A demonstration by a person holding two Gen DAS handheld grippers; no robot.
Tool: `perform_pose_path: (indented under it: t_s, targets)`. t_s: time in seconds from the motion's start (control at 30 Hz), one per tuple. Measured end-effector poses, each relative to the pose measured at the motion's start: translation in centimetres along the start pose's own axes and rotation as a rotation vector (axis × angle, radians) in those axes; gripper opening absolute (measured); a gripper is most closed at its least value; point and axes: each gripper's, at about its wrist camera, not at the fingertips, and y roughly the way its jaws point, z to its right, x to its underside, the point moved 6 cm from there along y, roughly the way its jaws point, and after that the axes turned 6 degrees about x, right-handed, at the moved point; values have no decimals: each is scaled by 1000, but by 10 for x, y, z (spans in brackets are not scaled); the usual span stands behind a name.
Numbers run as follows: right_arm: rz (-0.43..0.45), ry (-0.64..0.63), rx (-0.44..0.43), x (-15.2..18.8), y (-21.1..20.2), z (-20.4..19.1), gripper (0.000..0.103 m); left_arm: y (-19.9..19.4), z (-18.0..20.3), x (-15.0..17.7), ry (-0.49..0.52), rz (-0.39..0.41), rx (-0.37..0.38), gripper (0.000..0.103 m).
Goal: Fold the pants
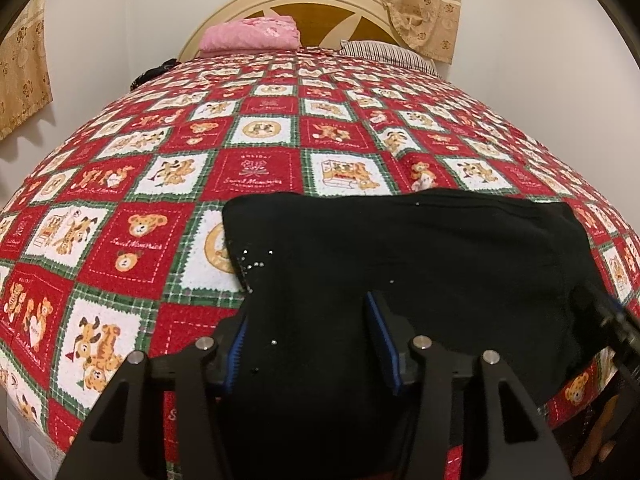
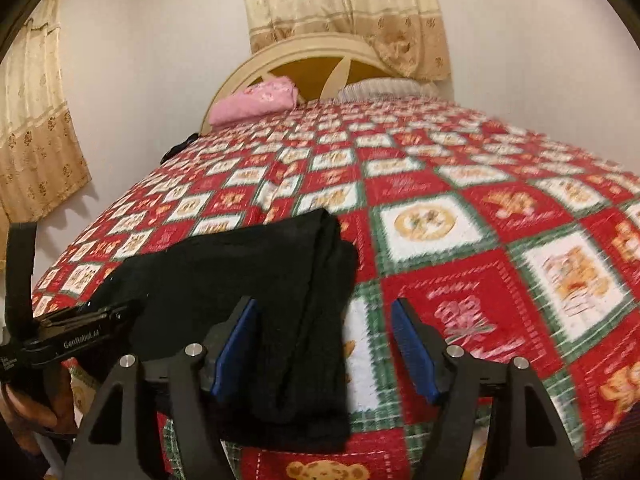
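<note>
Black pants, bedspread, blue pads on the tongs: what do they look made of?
Pants: soft matte knit, probably cotton jersey; limp folds, no sheen.
Bedspread: printed woven cotton, quilt-like; flat teddy-bear patchwork, slightly napped.
Pads: ribbed rubber or soft plastic, likely; fine ridges, matte blue.

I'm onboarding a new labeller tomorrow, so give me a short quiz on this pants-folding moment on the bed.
1. True or false: the black pants lie at the near edge of the bed, on the red patchwork quilt.
2. What lies beside the striped pillow at the headboard? A) a pink folded cloth B) a blue towel C) a laptop
3. Fill in: the fabric between the fingers of the right gripper is the pants' ____ edge.

Key: 1 true. 2 A, the pink folded cloth. 3 right; the blue pads stand clear of it.
</note>
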Motion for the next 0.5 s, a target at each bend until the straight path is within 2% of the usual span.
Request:
perform_pose_path:
  t_s: [0.1, 0.13, 0.2, 0.33, 0.5]
  targets:
    - [-23, -22, -17, 10, 5, -10, 70, 0, 0, 0, 0, 0, 1, 55]
    - [-23, -44, -11, 12, 5, -14, 66, 0, 0, 1, 0, 0, 1, 55]
    - [-35, -103, -2, 17, 6, -25, 51, 0, 0, 1, 0, 0, 1, 55]
    - [-27, -115, 12, 18, 4, -27, 43, 0, 0, 1, -1, 0, 5, 53]
    - [-15, -132, 33, 18, 2, -28, 41, -2, 2, 0, 20, 10, -4, 44]
